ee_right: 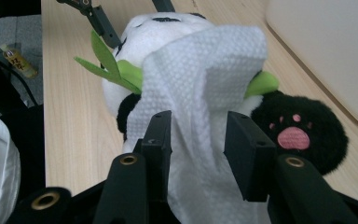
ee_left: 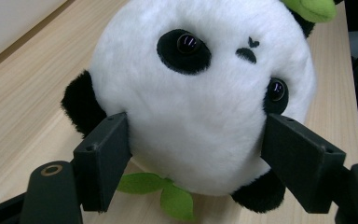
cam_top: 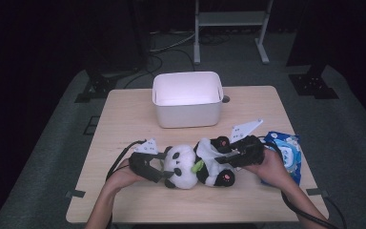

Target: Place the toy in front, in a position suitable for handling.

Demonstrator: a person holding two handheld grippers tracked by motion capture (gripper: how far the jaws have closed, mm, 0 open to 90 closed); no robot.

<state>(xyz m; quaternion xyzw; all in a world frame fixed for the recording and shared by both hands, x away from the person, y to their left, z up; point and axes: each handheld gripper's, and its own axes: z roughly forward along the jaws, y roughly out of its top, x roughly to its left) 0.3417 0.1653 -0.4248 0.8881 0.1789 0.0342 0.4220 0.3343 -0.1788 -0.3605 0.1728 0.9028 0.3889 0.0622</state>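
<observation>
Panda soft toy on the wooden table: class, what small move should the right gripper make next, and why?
Probably close the right gripper on the white paper tissue again. Its jaws stand apart around the tissue draped over the black-and-white panda soft toy, whose head the left gripper clamps steady.

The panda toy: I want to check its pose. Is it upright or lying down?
Lying down. The panda toy rests on its back on the table, with its head between the left gripper pads.

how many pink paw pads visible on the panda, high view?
2. One on the upper paw just left of the right gripper, one on the lower paw nearer the table's front edge. Others may be hidden under the white wipe or the body.
</observation>
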